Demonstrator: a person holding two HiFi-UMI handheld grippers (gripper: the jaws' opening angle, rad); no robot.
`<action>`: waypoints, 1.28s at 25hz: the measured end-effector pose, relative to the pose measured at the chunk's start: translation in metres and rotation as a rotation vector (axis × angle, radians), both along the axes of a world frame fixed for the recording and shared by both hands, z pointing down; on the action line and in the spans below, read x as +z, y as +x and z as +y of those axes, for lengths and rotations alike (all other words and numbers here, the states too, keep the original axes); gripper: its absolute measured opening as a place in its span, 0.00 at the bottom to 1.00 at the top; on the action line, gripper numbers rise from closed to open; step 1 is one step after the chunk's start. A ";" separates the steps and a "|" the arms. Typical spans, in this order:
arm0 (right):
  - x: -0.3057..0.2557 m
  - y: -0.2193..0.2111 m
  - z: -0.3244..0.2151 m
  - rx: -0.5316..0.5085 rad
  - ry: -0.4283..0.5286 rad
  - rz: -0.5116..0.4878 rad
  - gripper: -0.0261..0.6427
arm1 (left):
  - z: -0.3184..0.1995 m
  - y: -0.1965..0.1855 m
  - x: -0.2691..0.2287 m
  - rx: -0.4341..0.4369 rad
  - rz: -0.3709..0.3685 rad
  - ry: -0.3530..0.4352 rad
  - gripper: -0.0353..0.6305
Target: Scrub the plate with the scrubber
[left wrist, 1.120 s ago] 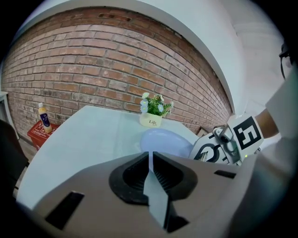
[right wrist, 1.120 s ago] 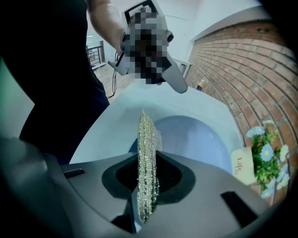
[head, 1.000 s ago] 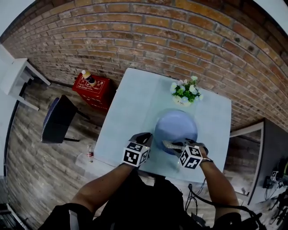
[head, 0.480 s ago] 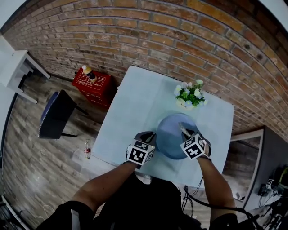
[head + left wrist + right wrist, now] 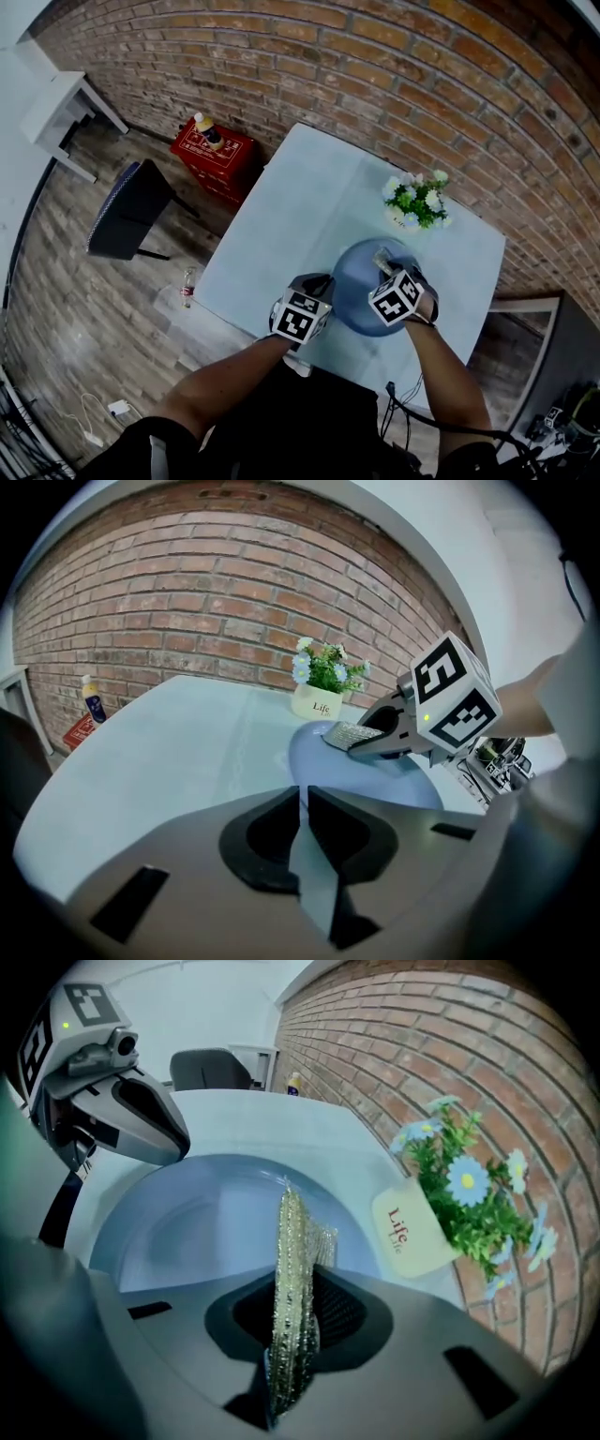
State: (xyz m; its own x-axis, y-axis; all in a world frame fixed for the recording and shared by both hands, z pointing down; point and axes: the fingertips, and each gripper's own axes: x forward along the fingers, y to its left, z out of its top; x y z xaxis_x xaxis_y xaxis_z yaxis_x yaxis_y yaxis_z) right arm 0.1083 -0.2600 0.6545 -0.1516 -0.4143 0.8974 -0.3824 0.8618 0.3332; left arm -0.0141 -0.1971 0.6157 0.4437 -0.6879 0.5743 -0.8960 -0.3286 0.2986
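Two grippers at work on one plate (image 5: 361, 279), which sits on the pale table (image 5: 300, 202) just in front of us. Left gripper (image 5: 302, 803) has its jaws nipped nearly together on a thin pale-blue edge. We read that as the plate's near-left rim, so it's pinning the plate down. Right gripper (image 5: 292, 1321) has its jaws clamped on the scrubber (image 5: 292, 1241), a silvery mesh pad standing edge-on between them, tip out over the plate.

What changed: a second ago the right gripper sat at the plate's near edge with the scrubber pointing sideways toward the left one. Half a second ago it was already up the right side. Now it's over the far right part, scrubber pointing toward the flower pot (image 5: 415, 202). Left gripper kept its place on the rim, grip unchanged.

We take this as a scrub stroke in progress, sweeping round the plate's right side. Whether the pad truly presses the surface we can't tell; in the left gripper view it looks low over the far part. Left half likely still needs a pass, so the task isn't near done
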 end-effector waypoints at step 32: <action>0.006 -0.047 0.087 -0.672 -0.021 0.101 0.14 | 0.046 -0.005 -0.022 -0.197 0.019 0.027 0.11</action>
